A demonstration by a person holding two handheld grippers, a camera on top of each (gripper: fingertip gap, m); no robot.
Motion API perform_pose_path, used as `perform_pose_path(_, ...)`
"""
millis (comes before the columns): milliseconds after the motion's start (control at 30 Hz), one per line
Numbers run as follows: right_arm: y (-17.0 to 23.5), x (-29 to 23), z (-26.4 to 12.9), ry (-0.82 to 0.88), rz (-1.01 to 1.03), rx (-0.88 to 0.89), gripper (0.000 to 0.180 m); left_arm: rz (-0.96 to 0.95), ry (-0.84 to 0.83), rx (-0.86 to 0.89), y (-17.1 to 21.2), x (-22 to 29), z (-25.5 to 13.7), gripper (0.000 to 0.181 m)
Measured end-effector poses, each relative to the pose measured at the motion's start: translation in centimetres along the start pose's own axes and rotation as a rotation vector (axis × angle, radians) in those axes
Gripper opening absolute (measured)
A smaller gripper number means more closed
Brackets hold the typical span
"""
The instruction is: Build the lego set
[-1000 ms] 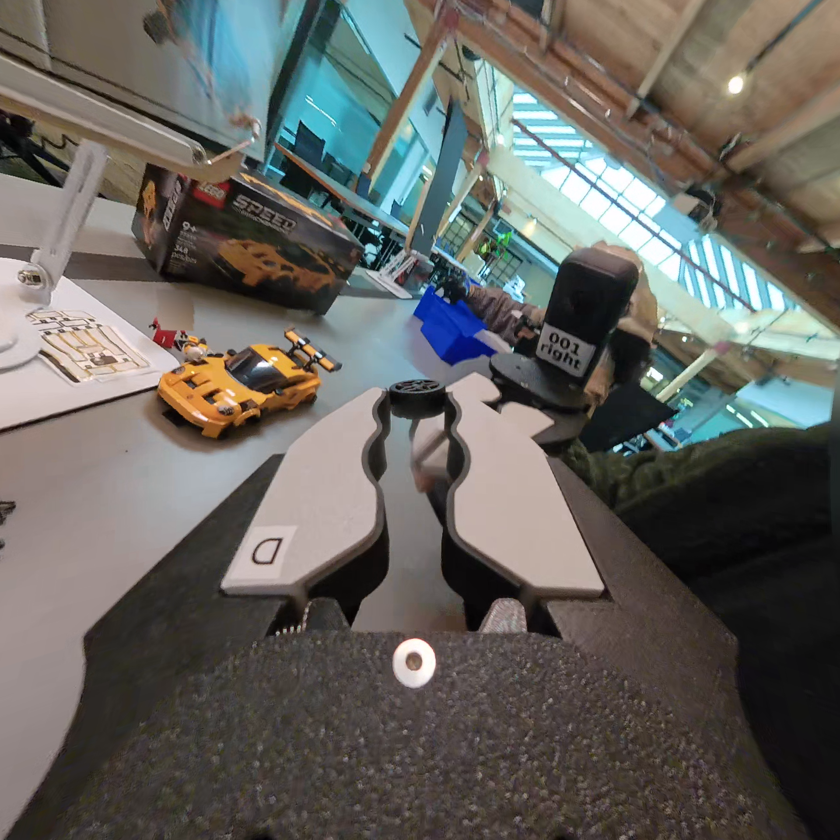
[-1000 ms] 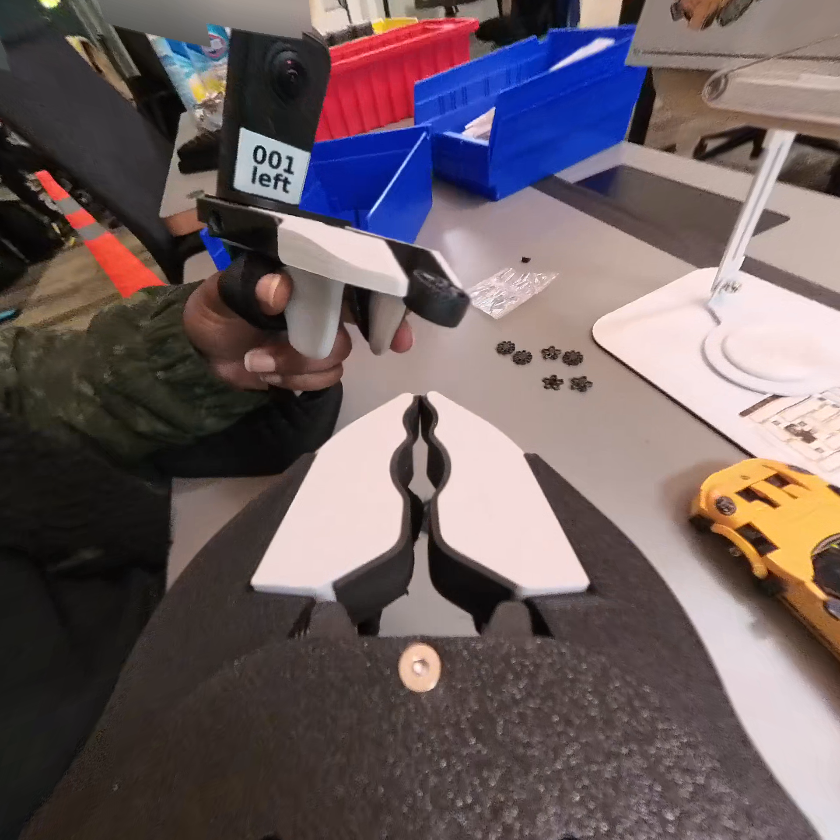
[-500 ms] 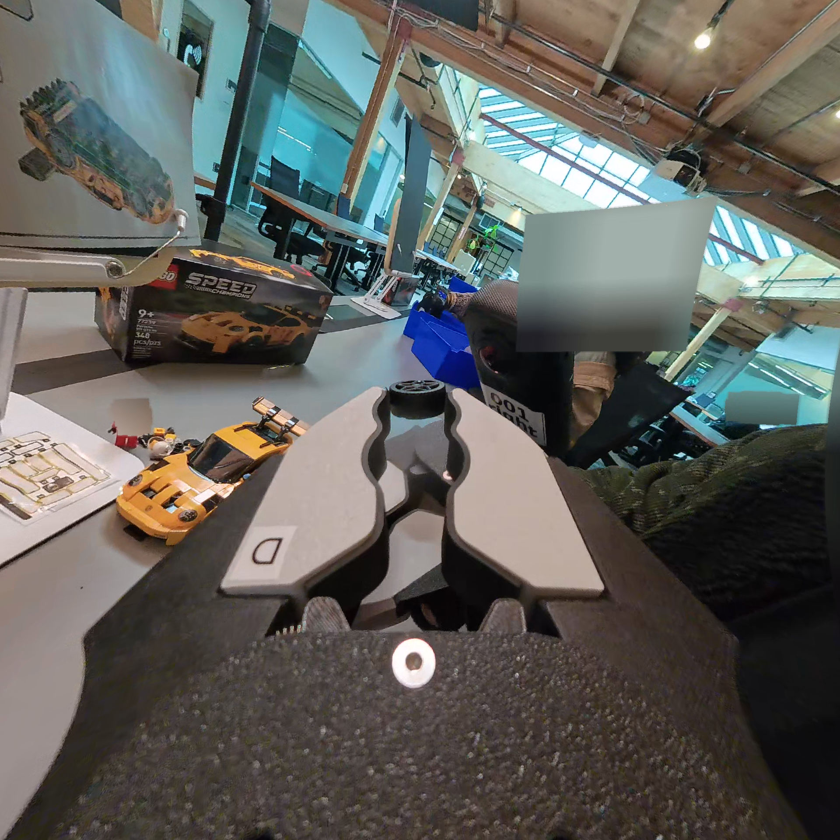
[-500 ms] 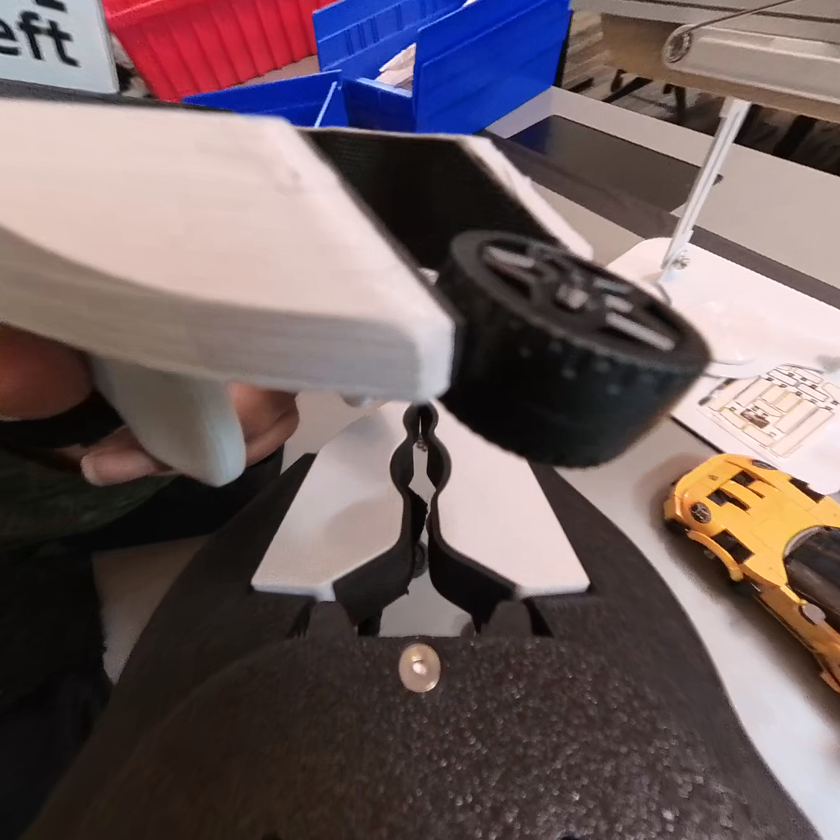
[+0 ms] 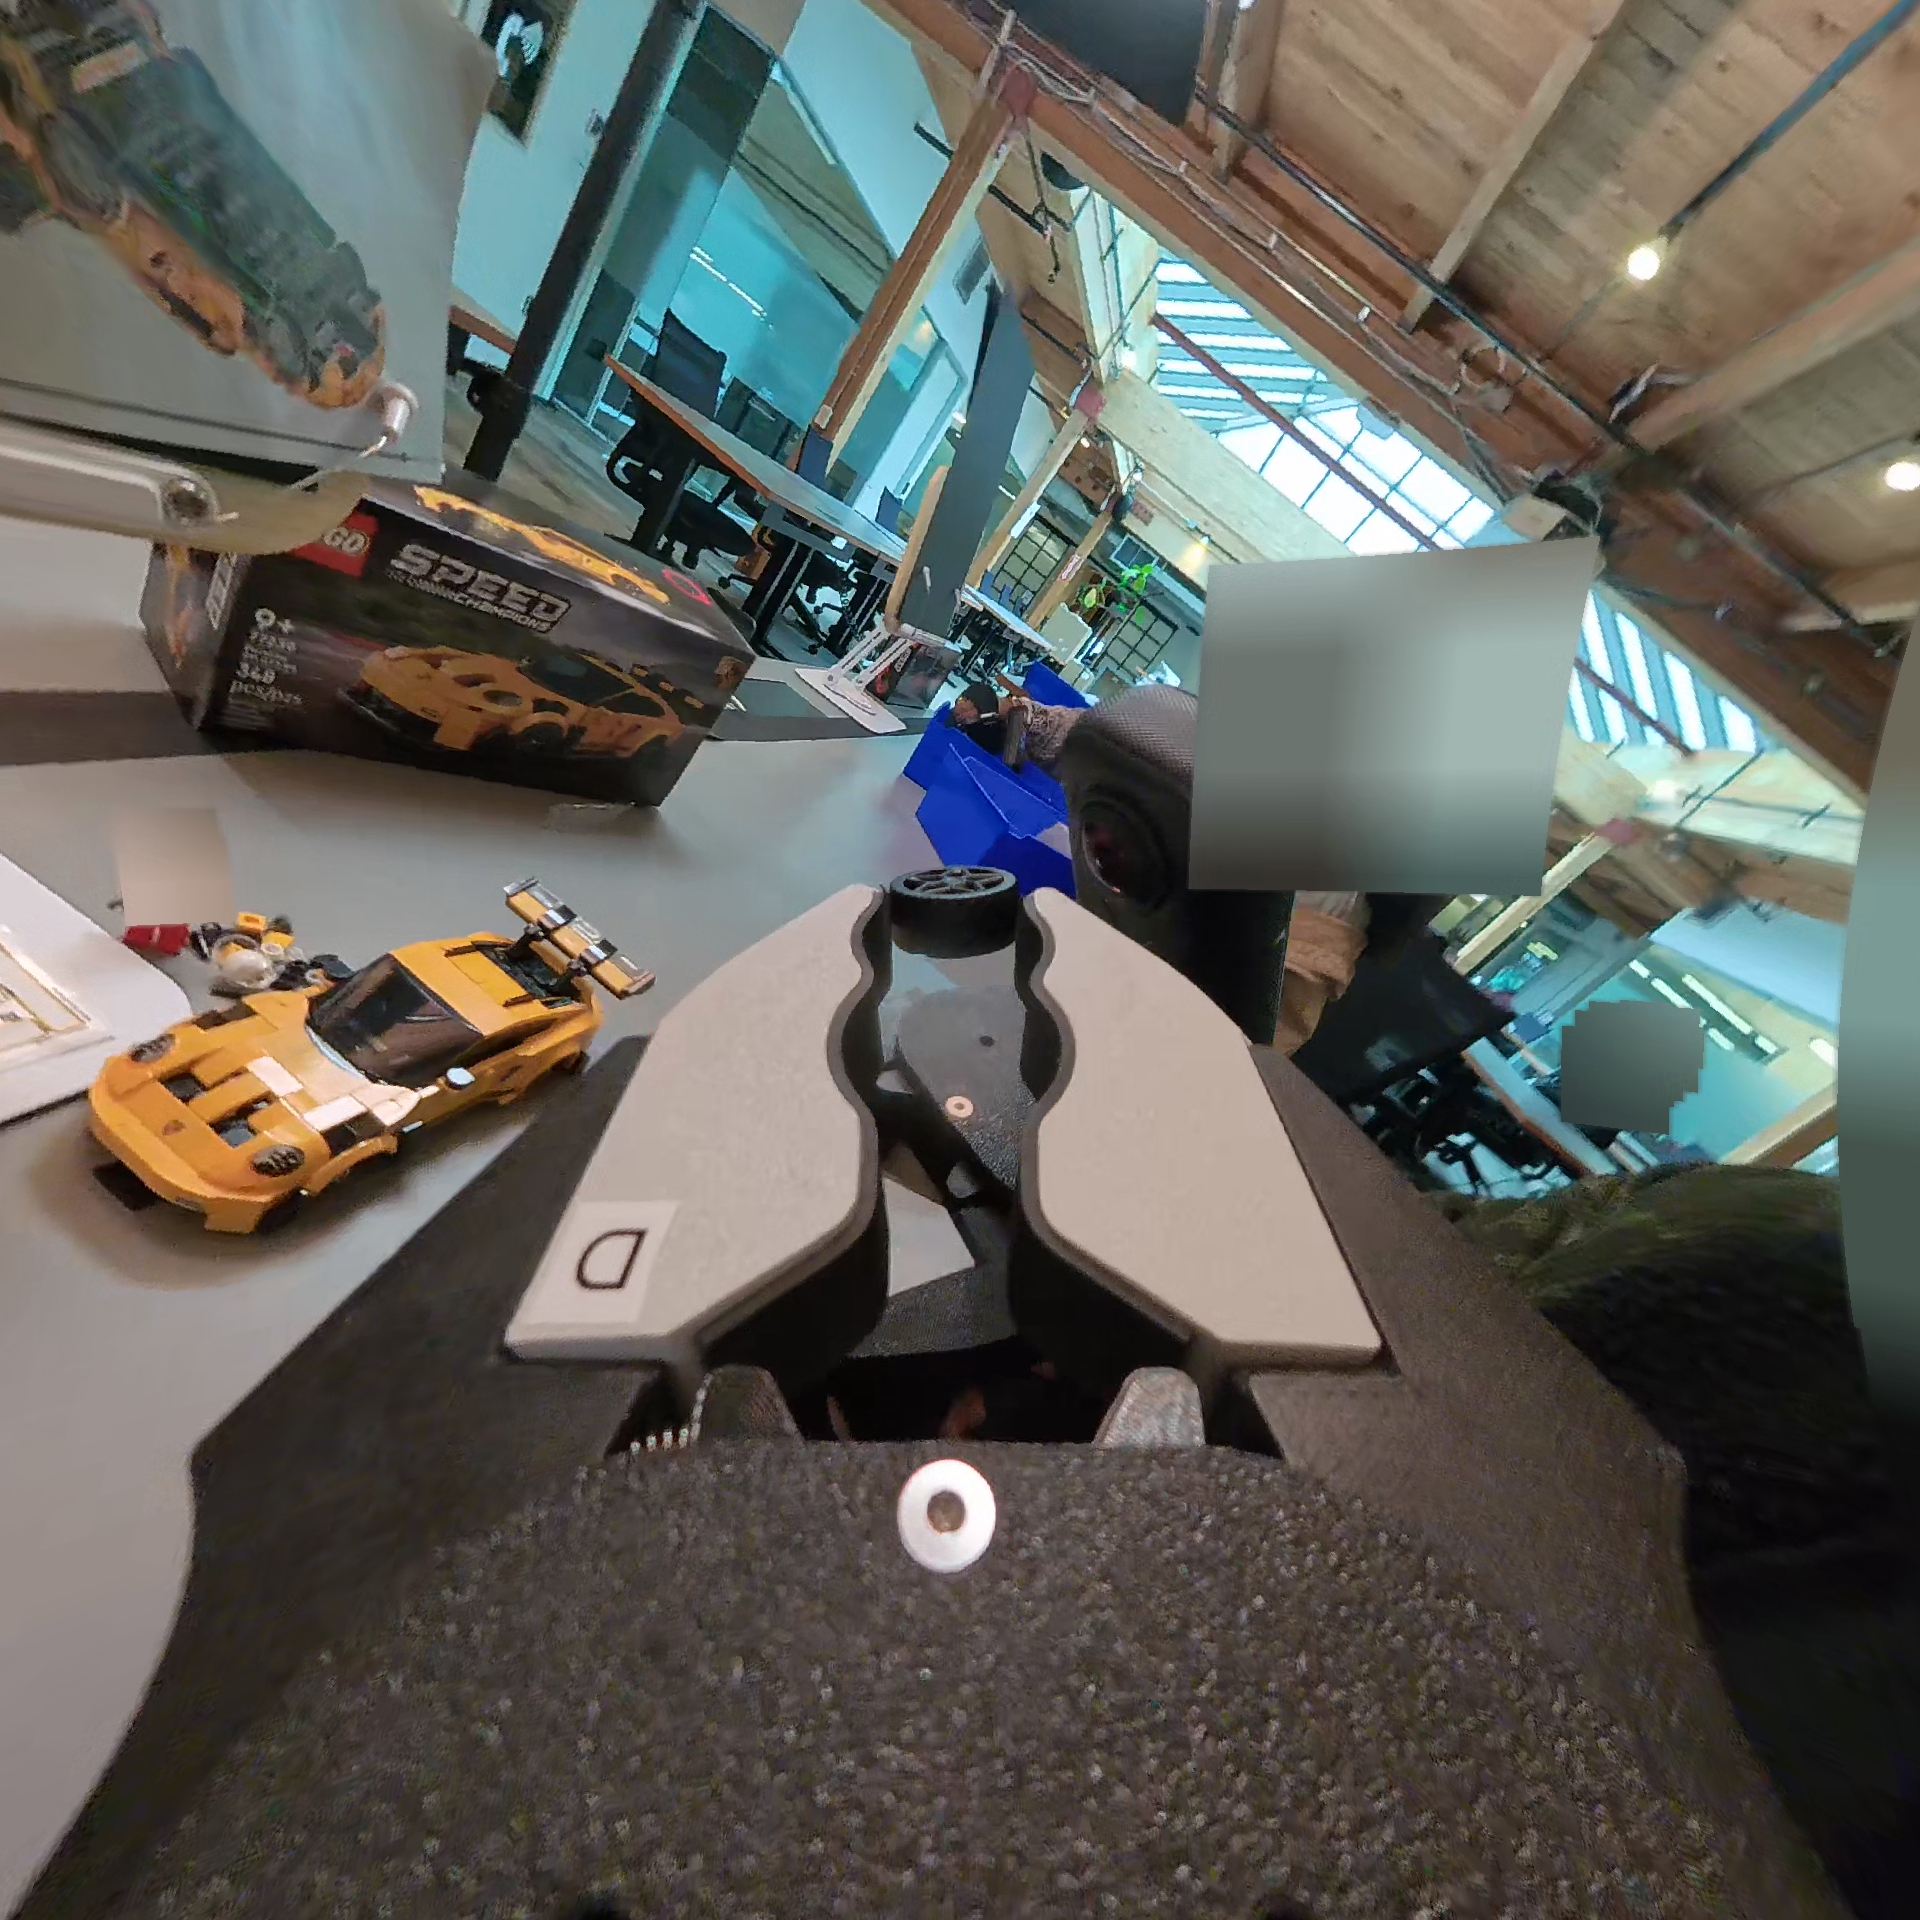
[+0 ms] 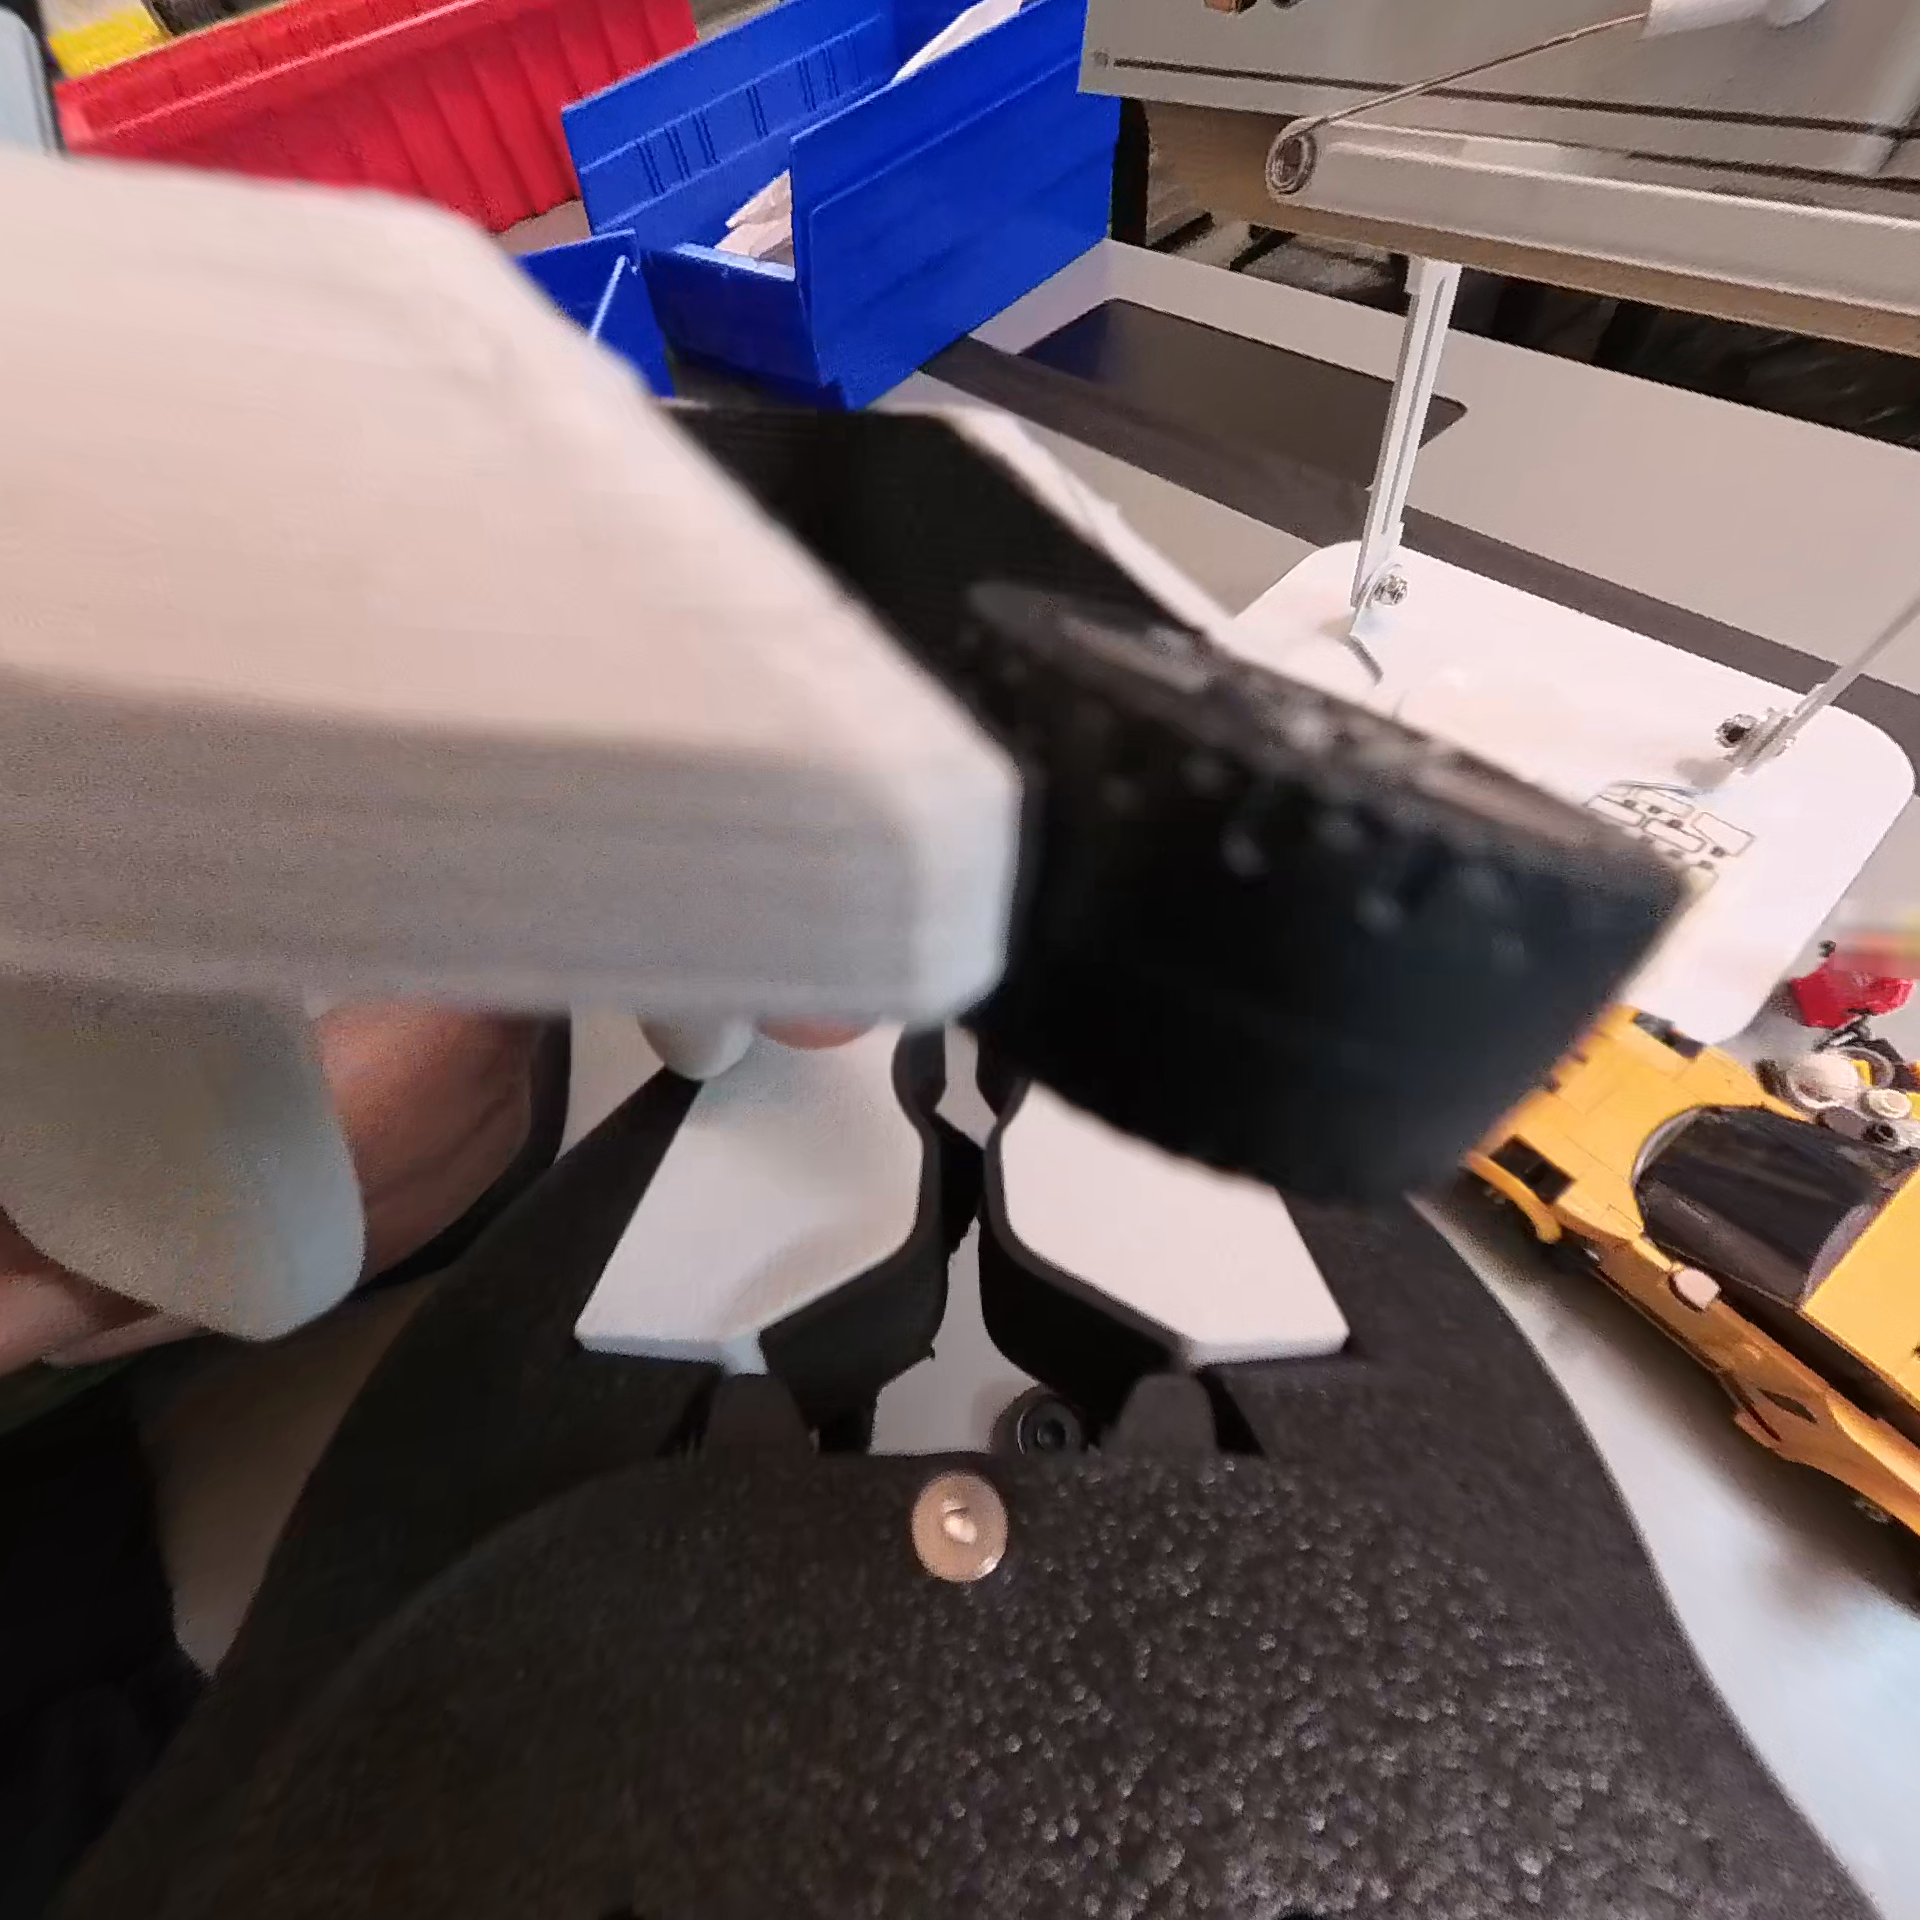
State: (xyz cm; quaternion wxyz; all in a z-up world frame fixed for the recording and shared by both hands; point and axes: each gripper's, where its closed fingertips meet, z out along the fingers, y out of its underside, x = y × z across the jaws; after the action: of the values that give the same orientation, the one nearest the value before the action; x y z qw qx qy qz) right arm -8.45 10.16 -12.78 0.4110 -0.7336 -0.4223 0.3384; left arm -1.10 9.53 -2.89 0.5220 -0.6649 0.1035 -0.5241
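1. My left gripper (image 5: 951, 920) clamps the wheel (image 5: 953, 909) at its tips, held above the right gripper (image 6: 961, 1117).
2. My right gripper looks nearly shut, empty.
3. I judge the wheel light, rubbery; grip its tread.
4. The car (image 5: 343, 1049) sits on the table (image 5: 156, 1382).

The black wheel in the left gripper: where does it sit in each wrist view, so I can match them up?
Left wrist view: black wheel at upper centre, pinched at the tips of the left gripper.
Right wrist view: same wheel large and blurred at centre right, above the right gripper.
Shared landmark: yellow car, left there, lower right here.
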Motion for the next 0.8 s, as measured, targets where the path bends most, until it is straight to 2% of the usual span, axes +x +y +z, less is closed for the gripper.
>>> perform_pose_path(33,0.0,0.1,0.0,0.001,0.003,-0.001,0.000,-0.024,-0.005,0.004,0.0,-0.2,0.0,0.023)
perform_pose_path(200,0.1,0.4,-0.1,-0.003,0.027,-0.007,0.000,-0.149,-0.001,0.031,-0.2,-0.5,0.1,0.023)
perform_pose_path(433,0.0,0.8,-0.3,0.003,0.038,-0.003,0.000,-0.232,0.006,0.101,-0.7,-1.3,-0.4,0.022)
perform_pose_path(800,0.3,0.8,-0.2,-0.001,0.036,-0.017,0.000,-0.161,0.039,0.106,-0.5,-0.7,-0.3,0.022)
